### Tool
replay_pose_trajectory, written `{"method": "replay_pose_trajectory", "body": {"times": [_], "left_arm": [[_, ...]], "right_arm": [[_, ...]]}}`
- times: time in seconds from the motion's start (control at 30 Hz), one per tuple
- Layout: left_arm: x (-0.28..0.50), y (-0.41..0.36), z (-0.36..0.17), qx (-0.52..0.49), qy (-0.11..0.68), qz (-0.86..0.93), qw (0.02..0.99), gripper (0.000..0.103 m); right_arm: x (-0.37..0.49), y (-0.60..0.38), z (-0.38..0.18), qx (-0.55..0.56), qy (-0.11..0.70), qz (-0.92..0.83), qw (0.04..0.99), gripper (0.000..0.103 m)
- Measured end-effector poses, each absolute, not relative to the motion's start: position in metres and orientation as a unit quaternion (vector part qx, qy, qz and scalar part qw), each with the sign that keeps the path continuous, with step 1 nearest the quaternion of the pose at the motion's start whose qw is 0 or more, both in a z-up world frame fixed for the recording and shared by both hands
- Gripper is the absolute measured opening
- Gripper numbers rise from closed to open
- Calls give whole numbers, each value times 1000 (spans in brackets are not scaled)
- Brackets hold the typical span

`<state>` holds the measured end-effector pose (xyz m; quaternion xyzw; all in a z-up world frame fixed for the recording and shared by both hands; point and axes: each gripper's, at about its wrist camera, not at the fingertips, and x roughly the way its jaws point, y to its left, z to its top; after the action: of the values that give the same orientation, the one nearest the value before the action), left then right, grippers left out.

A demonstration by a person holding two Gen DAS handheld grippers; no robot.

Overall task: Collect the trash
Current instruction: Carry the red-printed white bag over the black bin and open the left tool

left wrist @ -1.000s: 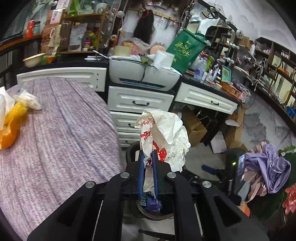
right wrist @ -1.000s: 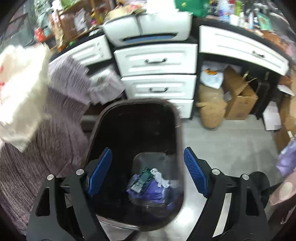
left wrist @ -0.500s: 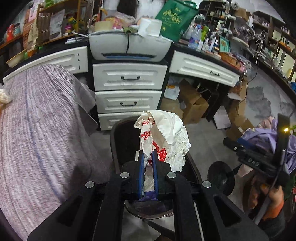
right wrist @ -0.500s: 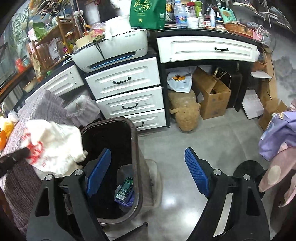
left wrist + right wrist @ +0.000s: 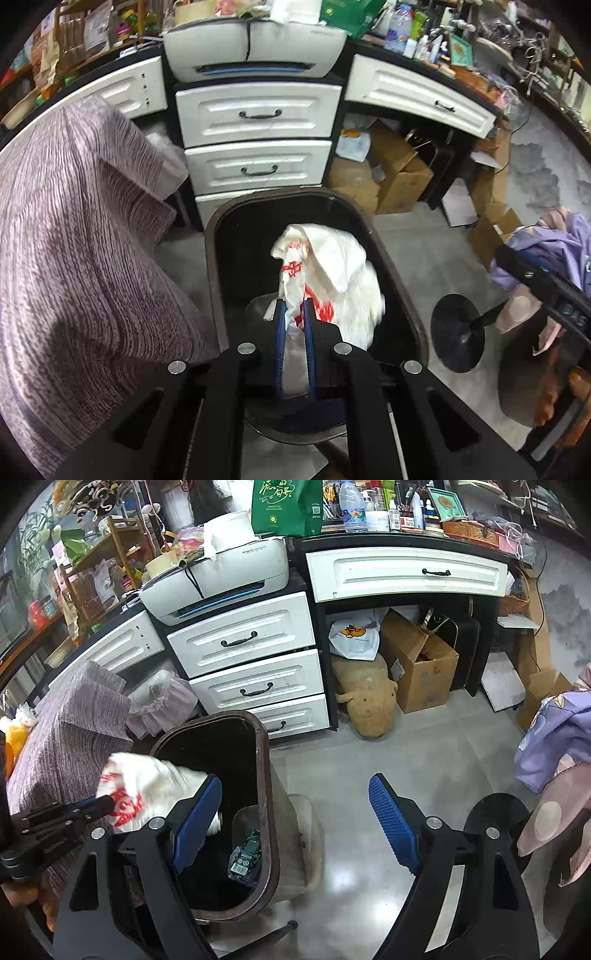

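The crumpled white plastic bag [image 5: 332, 273] with red print hangs over the open mouth of the dark trash bin [image 5: 402, 295], pinched in the left claw [image 5: 294, 314], whose jaws are just starting to part (the drop-off step, I judge). The right claw [image 5: 295, 812] stands wide and empty beside the bin; next the bag must fall clear inside the rim.

White plastic bag [image 5: 343, 273] w/ red print. Dark brown bin [image 5: 266, 775], black inside. Blue ribbed pads on black grippers: left gripper [image 5: 294, 325], right gripper [image 5: 295, 823]. Tablecloth [image 5: 74, 240] mauve-grey, fine streaky stripes. White drawers [image 5: 243, 638], black handles. Grey glossy floor [image 5: 369, 760]. Green bag [image 5: 284, 506] w/ pale lettering.
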<state>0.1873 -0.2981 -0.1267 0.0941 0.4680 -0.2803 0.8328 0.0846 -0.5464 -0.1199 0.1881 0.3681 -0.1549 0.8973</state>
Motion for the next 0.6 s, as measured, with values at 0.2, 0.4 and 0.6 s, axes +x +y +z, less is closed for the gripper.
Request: {"method": "replay_pose_trajectory", "body": {"times": [0.2,0.4,0.6], "left_arm": [[189,-295,-137,86,483,-269,829,70],[180,-292,-131,81,475,-278,831,85],[164,-289,-116,87,453,-292,838,90]], "right_arm": [[85,-547,-122,190,370,-155,896,81],[86,-547,-125,195,375,-156,893,82],[86,-548,-124,195,372,-156,894,82]]}}
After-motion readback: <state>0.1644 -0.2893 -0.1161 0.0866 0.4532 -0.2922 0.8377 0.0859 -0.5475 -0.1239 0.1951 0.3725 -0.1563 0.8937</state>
